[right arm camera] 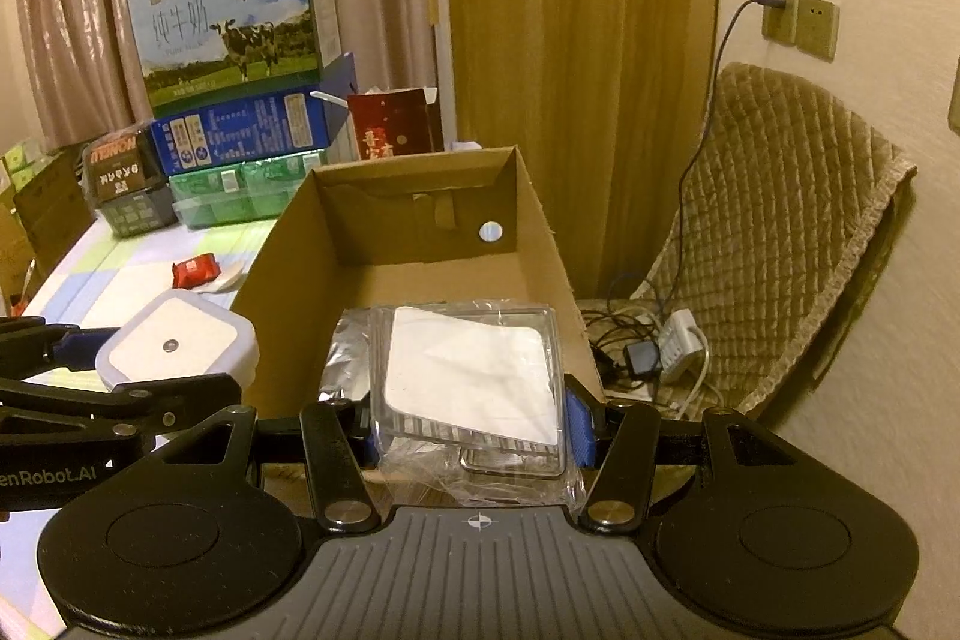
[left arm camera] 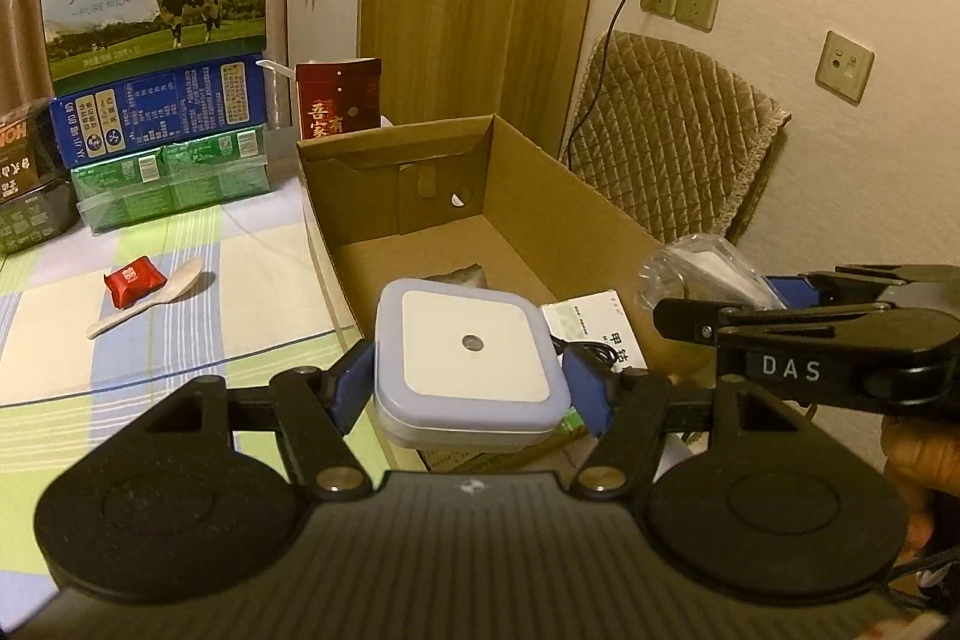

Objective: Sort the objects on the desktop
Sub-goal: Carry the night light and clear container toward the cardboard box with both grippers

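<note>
Left gripper: jaws clamped on the square night light by its two sides, face up; held just above the near left rim of the cardboard box, probably for dropping in
Right gripper: jaws clamped on a clear plastic package with a white card inside; it hangs over the box's near end
Box: open top; far half of the floor bare, near end already holds a leaflet and foil
Table: red packet and spoon lie left of the box, well apart from both grippers; still unsorted, I judge
Room: the grippers sit close side by side; lowering together risks a knock
</note>
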Available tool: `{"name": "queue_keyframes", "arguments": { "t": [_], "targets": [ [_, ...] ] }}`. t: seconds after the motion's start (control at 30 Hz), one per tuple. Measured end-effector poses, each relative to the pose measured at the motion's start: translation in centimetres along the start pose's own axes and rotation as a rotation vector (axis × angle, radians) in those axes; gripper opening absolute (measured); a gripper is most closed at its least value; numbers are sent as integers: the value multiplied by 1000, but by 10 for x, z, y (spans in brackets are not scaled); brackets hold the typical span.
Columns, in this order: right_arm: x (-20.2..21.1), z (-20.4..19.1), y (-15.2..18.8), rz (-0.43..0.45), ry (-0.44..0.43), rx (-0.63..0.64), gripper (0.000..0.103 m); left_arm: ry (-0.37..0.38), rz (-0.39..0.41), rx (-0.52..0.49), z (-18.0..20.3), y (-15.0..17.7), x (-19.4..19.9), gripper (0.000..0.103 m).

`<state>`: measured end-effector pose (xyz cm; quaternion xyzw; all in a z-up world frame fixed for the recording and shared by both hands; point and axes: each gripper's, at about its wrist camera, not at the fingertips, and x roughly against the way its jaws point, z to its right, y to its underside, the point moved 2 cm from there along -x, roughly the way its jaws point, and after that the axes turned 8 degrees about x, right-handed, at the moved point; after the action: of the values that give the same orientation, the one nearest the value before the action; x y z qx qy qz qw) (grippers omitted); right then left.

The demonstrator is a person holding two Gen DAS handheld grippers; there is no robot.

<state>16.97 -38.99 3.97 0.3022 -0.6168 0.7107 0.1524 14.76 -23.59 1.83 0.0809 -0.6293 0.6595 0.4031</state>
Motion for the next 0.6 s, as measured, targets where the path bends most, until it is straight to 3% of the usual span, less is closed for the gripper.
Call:
{"name": "queue_keyframes", "arguments": {
  "t": [0.6],
  "targets": [
    [-58,13,-44,-18,-9,65,52,-22,0,-51,-15,-42,-54,63]
  ]
}}
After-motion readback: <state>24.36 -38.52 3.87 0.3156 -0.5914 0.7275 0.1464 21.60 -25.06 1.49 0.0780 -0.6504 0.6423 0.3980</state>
